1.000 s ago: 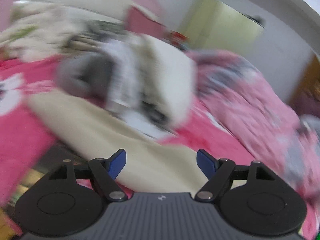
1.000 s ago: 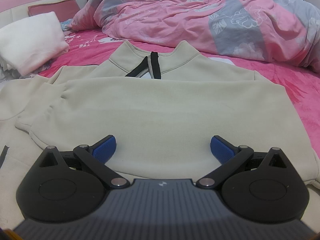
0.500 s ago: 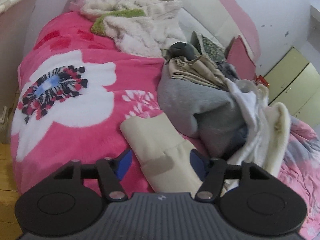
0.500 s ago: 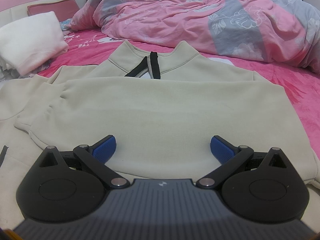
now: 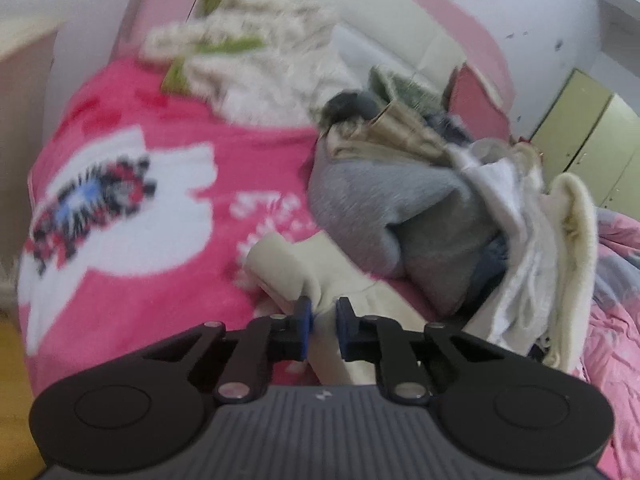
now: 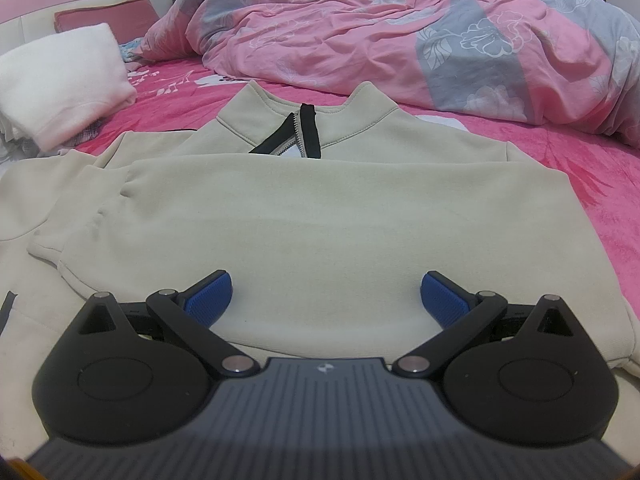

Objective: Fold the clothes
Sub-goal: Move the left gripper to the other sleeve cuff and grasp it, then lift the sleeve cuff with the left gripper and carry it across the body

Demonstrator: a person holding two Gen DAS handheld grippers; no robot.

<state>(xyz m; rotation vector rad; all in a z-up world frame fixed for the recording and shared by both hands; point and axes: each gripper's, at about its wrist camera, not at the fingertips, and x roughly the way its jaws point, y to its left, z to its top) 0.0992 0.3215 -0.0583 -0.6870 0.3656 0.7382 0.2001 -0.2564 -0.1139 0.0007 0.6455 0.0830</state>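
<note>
On pink bedding (image 5: 168,280), left claw (image 5: 321,312) pinches beige sleeve (image 5: 288,268); right claw (image 6: 326,300) gapes.

Soft, even indoor light fills both views, with no hard shadows or glare; only a faint shade lies under the right gripper (image 6: 326,300) on the cream sweatshirt (image 6: 320,216). The left wrist view is smeared by motion blur, worst over the fluffy blanket (image 5: 256,60) and the flower print of the pink bedspread (image 5: 120,216), while the left gripper (image 5: 322,320) itself stays fairly crisp. The right wrist view is sharp from the sweatshirt to the pink duvet (image 6: 400,28), and both pictures bow at the fisheye rim, with dark corners.
</note>
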